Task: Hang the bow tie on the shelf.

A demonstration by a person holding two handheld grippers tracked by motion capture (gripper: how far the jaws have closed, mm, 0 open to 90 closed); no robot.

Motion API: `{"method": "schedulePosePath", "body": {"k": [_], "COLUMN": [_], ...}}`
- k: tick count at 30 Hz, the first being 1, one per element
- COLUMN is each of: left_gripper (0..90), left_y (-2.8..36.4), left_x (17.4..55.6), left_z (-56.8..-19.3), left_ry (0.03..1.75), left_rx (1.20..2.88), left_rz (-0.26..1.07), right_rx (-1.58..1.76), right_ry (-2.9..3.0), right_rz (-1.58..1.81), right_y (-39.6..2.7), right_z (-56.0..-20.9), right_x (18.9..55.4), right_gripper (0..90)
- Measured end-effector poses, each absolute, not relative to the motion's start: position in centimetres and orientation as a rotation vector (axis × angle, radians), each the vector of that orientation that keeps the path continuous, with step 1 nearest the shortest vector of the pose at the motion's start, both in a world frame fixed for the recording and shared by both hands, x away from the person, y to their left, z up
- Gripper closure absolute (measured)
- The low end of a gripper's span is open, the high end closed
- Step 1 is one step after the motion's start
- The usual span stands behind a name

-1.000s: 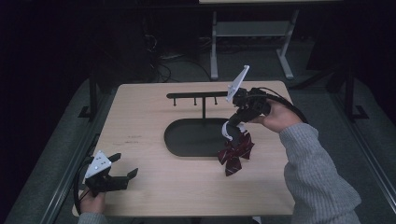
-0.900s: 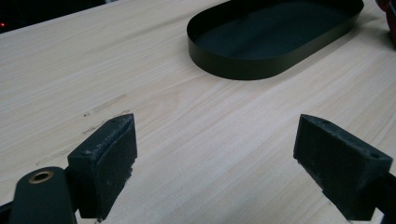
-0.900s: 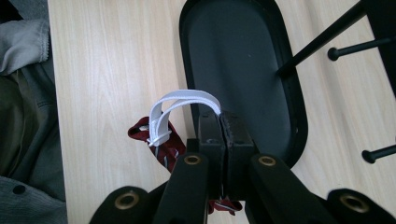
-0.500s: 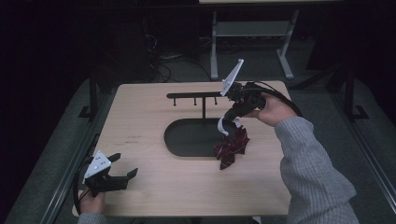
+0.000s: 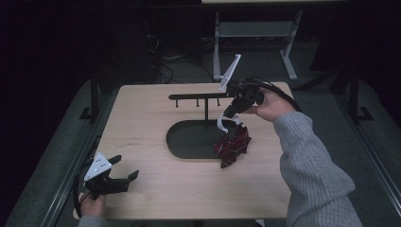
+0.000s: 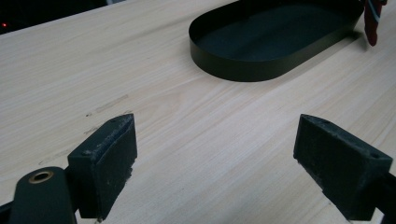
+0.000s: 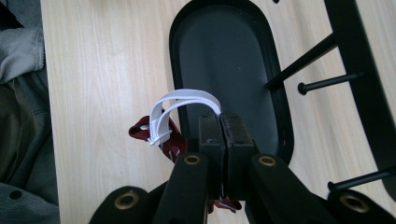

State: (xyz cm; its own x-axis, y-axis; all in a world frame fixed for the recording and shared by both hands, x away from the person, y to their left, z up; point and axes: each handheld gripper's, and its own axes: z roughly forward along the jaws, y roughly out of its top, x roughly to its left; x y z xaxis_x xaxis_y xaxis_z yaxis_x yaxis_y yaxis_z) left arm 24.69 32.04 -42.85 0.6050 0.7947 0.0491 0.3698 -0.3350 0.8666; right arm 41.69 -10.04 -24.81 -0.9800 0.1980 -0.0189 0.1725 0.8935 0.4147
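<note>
Red plaid item's (image 5: 232,144) shape hard to make out, hung by white strap (image 7: 184,100) from right gripper (image 5: 226,115), clamped on strap, over black tray's (image 5: 189,142) right rim. Left gripper (image 6: 215,154), jaws apart, near tabletop's (image 5: 142,127) near-left edge; open wood between.

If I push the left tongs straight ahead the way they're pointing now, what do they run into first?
Most likely the black oval tray. In the left gripper view the open left tongs look along bare table, with the tray's near wall ahead, slightly right of centre. Depth is hard to judge, so they might graze its left end.
</note>
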Motion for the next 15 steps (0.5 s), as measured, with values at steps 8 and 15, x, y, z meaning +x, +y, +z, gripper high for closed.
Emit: {"method": "schedulePosePath", "body": {"k": [8, 15], "left_gripper": [13.1, 13.1], "left_y": [32.0, 32.0], "left_x": [24.7, 24.7], "left_z": [-42.9, -42.9], "left_ry": [0.925, 0.925], "left_rx": [1.938, 1.938], "left_rz": [0.598, 0.597], "right_rx": [0.301, 0.299], "right_ry": [3.006, 3.009], "right_rz": [0.640, 0.638], "right_y": [-9.6, -9.1], "right_z": [-24.6, -24.1], "right_x": [42.6, 43.3], "right_gripper": [87.9, 87.9]}}
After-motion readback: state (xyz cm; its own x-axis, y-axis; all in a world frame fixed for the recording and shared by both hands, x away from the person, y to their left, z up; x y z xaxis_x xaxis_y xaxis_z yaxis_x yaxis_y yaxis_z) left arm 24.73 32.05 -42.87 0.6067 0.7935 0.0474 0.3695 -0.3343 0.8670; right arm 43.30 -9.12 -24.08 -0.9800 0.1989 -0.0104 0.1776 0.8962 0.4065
